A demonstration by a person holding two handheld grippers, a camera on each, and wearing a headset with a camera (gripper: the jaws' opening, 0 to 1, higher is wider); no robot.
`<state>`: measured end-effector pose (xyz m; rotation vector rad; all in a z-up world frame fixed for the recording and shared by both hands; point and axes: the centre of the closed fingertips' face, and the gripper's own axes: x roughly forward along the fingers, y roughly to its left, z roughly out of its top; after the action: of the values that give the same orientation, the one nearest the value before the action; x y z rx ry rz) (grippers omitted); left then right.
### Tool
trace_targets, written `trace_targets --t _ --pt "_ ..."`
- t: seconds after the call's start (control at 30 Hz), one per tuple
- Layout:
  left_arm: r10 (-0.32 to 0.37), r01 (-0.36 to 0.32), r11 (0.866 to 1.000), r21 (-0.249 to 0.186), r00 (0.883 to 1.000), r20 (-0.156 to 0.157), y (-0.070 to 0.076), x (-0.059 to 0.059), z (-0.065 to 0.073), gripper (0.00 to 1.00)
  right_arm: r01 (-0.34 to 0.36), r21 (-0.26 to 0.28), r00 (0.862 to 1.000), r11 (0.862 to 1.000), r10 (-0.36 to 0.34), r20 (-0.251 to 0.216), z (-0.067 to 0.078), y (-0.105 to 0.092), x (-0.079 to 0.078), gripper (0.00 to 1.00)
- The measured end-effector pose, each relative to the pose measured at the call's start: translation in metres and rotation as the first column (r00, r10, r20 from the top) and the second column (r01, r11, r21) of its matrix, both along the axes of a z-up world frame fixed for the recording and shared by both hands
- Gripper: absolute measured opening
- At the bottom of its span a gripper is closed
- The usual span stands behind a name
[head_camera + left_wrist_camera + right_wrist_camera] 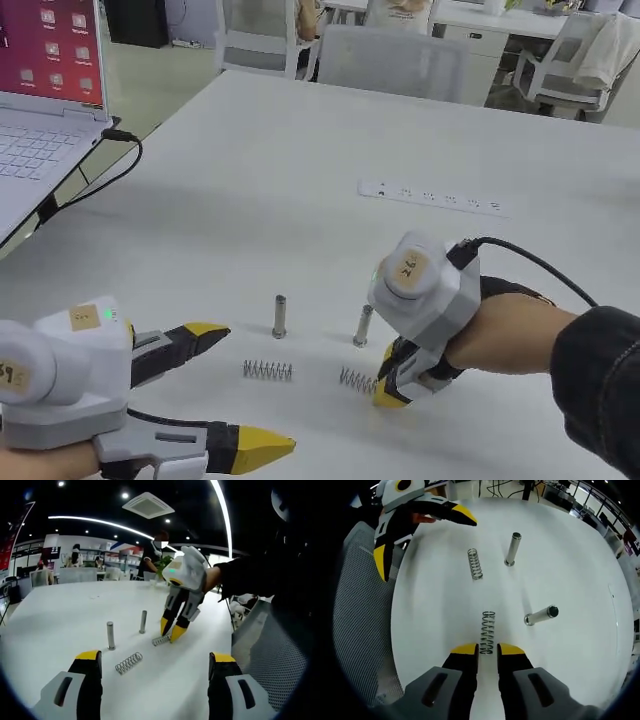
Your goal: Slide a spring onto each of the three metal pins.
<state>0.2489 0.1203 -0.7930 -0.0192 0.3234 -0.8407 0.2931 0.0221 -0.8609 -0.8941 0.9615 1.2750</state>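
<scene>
White and wide, the table [300, 150] carries a laptop [40, 90] at its left edge and a power strip [435, 198] toward its far edge. Closer to the near edge stand two metal pins, both upright: the left pin [280, 316] and the right pin [363, 326]. I see two pins, not three. Two springs lie flat in front of them, the left spring [267, 371] and the right spring [356, 380]. They are apart from each other, and neither is on a pin.

The right gripper [488, 651] is down at the table, its jaws brought narrow around one end of the right spring. I cannot tell whether the pads already press the coils. The left gripper [156, 657] hovers near the left spring with its jaws spread wide, holding nothing.

The step in hand, as I judge it, is picking up the right spring. To do it well, the grip should take the end only, and gently, because the coils will probably bend or jump out under strong pressure. Then the free end must turn downward, with its opening exactly above the top of the right pin, which is just beside. A side push could tip the pin, so lowering straight is safer.
</scene>
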Motion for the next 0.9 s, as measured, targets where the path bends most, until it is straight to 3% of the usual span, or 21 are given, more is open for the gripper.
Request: trace_targets --t 0.43,0.9 --pt "-0.010 0.010 1.000 -0.001 1.000 0.002 -0.003 -0.002 0.002 0.83 -0.006 -0.004 1.000 1.000 0.006 0.003 0.000 0.000 -0.002 0.08" --pt "-0.053 0.053 0.999 -0.005 0.999 0.002 -0.011 -0.005 0.003 0.71 -0.033 0.035 0.999 0.999 0.033 -0.020 0.023 0.004 -0.018 0.08"
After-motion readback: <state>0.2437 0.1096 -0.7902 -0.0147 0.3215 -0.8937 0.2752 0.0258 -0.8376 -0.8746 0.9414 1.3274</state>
